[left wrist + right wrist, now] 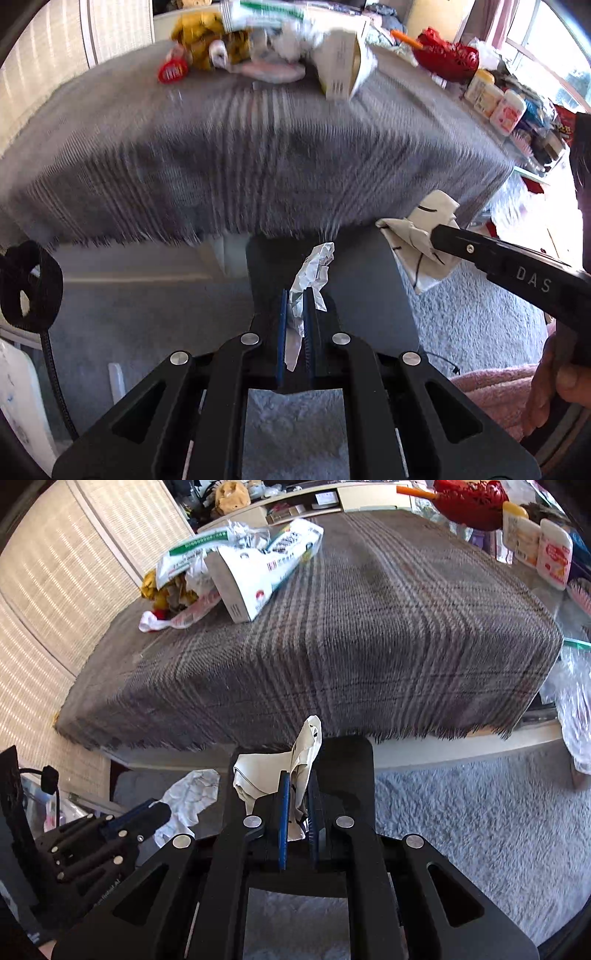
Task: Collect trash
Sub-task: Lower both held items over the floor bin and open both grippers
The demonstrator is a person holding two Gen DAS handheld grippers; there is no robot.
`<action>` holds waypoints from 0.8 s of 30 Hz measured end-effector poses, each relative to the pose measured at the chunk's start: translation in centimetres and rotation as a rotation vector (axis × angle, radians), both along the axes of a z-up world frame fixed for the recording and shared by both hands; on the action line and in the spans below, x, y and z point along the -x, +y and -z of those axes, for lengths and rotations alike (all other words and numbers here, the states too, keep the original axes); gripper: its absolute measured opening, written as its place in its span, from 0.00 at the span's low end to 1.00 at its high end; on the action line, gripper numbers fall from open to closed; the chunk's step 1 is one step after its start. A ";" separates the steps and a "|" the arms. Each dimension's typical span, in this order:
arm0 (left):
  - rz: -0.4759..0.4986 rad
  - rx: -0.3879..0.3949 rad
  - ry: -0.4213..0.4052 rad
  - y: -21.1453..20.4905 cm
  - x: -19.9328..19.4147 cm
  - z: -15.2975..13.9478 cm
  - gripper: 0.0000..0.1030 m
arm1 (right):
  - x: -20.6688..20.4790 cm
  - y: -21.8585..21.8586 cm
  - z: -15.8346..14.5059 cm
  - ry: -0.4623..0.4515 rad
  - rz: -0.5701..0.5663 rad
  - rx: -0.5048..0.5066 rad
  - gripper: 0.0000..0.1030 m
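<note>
Right now your left gripper [295, 325] is closed on a crumpled white paper scrap [312, 273] and your right gripper [297, 805] is clamped on a cream wrapper with black lines [295, 771], both just off the near edge of the plaid-covered table [332, 646]. Keep both pinches firm while carrying; more trash [236, 572] waits at the far-left corner. Only "DAS" reads clearly, on the right gripper's finger.

Bright daylight pours in from the window [546, 48] on the right, washing that side out. The left wrist view smears with motion blur across the plaid blanket [258, 155]; the right view is sharper. Fisheye bends both edges, with dark corners.
</note>
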State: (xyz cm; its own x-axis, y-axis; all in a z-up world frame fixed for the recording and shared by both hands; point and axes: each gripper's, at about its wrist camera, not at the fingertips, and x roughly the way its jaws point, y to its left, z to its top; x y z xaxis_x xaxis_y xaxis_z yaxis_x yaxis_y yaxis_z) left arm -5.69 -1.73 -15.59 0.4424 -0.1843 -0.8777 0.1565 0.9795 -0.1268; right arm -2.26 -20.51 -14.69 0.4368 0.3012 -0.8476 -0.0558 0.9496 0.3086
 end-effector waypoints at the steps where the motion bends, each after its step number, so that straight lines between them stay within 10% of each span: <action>1: -0.001 0.000 0.019 -0.1 0.0 0.9 0.07 | -0.2 0.1 0.7 0.020 0.002 0.002 0.10; 15: 0.026 -0.010 0.084 -1.5 -0.3 4.3 0.21 | -1.3 0.7 3.4 0.096 0.023 0.015 0.16; 24: -0.010 -0.020 0.063 -0.9 0.2 3.5 0.60 | -1.0 -0.1 2.5 0.053 0.051 0.029 0.68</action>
State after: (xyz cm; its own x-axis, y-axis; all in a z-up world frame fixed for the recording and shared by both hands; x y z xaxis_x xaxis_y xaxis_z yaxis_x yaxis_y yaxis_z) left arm -5.89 -2.66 -19.11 0.3880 -0.1623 -0.9073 0.1390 0.9834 -0.1165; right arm -1.23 -20.63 -17.16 0.4049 0.2548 -0.8781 0.0089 0.9593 0.2824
